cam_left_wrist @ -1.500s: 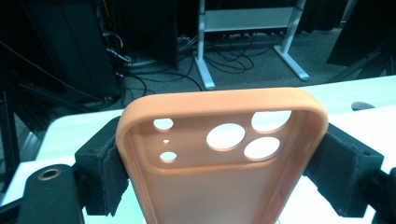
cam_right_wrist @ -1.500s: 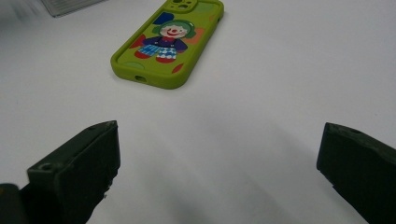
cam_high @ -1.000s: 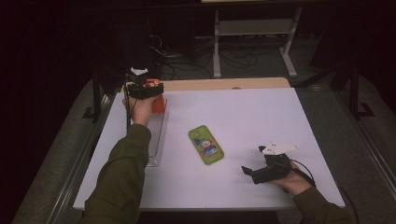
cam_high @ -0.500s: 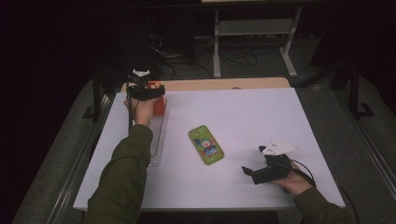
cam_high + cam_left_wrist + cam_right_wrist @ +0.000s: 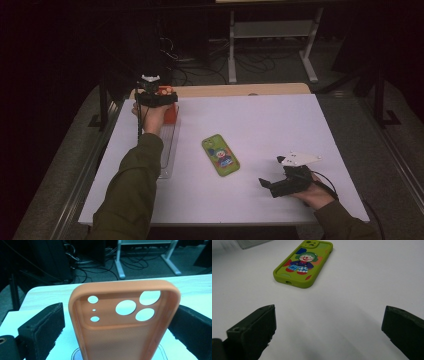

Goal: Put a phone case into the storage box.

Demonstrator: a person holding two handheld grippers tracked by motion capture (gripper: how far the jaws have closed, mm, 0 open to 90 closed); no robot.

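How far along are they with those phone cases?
Unclear goal. The green clown case lies flat mid-table, untouched. In hand: the orange case stands between the left tool's jaws, above a clear tray. The right tool rests open, empty, facing the green case.

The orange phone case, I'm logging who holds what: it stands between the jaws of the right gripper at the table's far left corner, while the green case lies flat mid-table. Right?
Not quite. The orange phone case stands between the jaws of the left gripper, not the right one, as the left gripper view shows. The rest holds: it is at the table's far left corner, and the green case lies flat mid-table.
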